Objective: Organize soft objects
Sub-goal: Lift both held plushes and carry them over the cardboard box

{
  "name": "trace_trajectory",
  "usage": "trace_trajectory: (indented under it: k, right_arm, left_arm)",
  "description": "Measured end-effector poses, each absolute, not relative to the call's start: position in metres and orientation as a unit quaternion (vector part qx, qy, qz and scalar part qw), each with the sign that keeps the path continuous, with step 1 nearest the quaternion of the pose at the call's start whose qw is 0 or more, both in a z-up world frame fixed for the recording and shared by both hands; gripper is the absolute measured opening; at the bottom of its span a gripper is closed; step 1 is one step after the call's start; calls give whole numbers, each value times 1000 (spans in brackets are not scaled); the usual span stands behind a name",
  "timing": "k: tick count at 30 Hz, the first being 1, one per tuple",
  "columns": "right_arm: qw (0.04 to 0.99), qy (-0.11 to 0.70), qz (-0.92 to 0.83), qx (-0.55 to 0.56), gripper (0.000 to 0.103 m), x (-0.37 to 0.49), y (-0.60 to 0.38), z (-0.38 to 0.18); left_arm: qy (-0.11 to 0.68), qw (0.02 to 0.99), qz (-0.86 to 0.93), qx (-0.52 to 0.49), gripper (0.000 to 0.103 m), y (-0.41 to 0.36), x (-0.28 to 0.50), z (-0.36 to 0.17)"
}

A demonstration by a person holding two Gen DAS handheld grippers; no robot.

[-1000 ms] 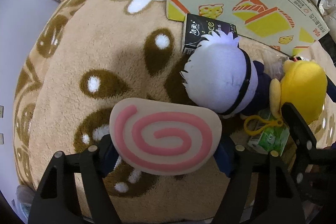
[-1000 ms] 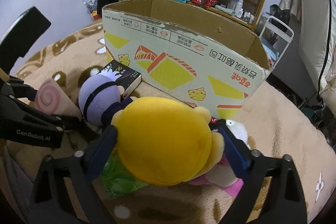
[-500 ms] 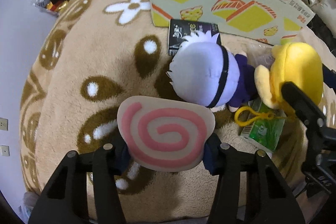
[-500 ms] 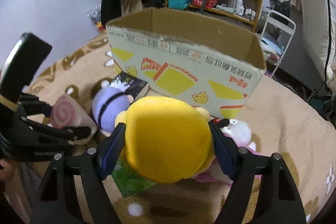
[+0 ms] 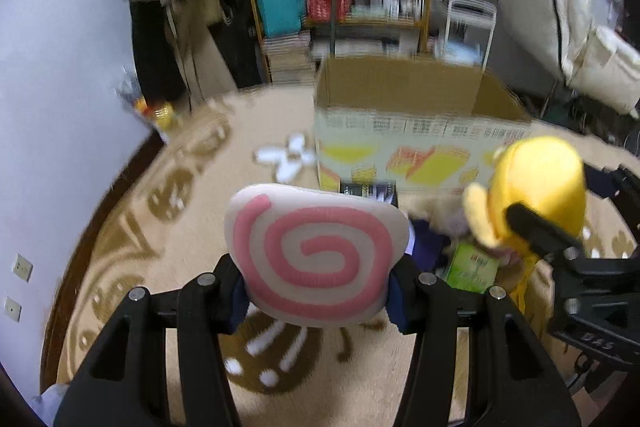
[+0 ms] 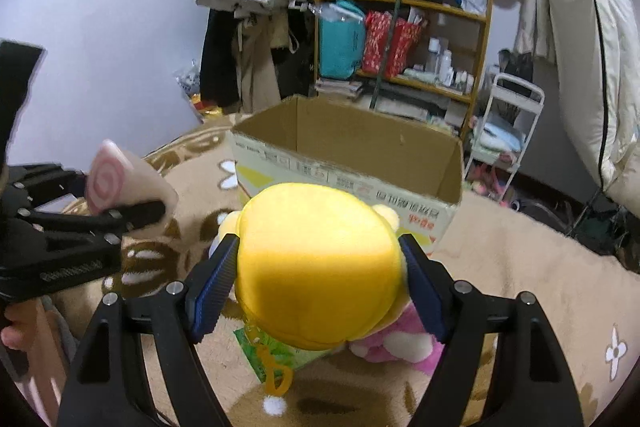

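A: Left claw [image 5: 320,287], status?

B: Pinching the spiral cushion [image 5: 316,253], pink swirl on white. It is held clear of the rug [image 5: 168,267], flat face turned to the camera, long axis running left to right across the fingers.

A: Right claw [image 6: 318,279]?

B: Clamped on the yellow plush [image 6: 320,267], blue pads pressed into both its sides. The plush hangs above the rug, with its yellow clip [image 6: 276,381] dangling underneath.

A: Where does the box lie from each?

B: The cardboard box [image 6: 352,163] stands on the rug, top open, straight ahead and on the far side of both loads. From the right claw it sits nearly dead centre, its near wall just beyond the plush. From the left claw it lies ahead and off to the right, a bit farther away.

A: So which goes first?

B: My judgement: the right one. It is nearer and already lined up with the opening, and needs to go forward over the near rim. The left has to swing right as well.

A: Anything underneath?

B: A green packet [image 6: 288,351] and a pink plush [image 6: 396,339] lie on the rug below the yellow one; a dark carton [image 5: 368,189] rests against the foot of the box. None are held.

A: Fit?

B: The box opening looks wider than the cushion's long axis, so it should drop in flat.
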State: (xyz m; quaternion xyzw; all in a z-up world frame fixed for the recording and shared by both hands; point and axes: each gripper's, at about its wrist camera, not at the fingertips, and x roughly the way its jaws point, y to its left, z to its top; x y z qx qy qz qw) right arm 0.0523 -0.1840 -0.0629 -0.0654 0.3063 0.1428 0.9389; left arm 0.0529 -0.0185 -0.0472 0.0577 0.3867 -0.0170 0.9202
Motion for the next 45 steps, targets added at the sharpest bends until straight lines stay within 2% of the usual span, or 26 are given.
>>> trace_trajectory:
  k: [13,29,37,45]
  right_arm:
    - [962,245,116,-43,83,36,-200,-15]
    - [976,169,127,-58,83,67,-211,60]
    - [975,172,134,-33,84,108,-218,48]
    - [970,199,139,-24,84,143,-219,19]
  left_arm:
    - [226,968,-38,103,53,-36,8,22]
    - [204,975,-51,70,53,-41,69,49]
    - [209,976,-49,42,54,-45,117,60]
    - [234,970,-49,35,54,-52,149,41]
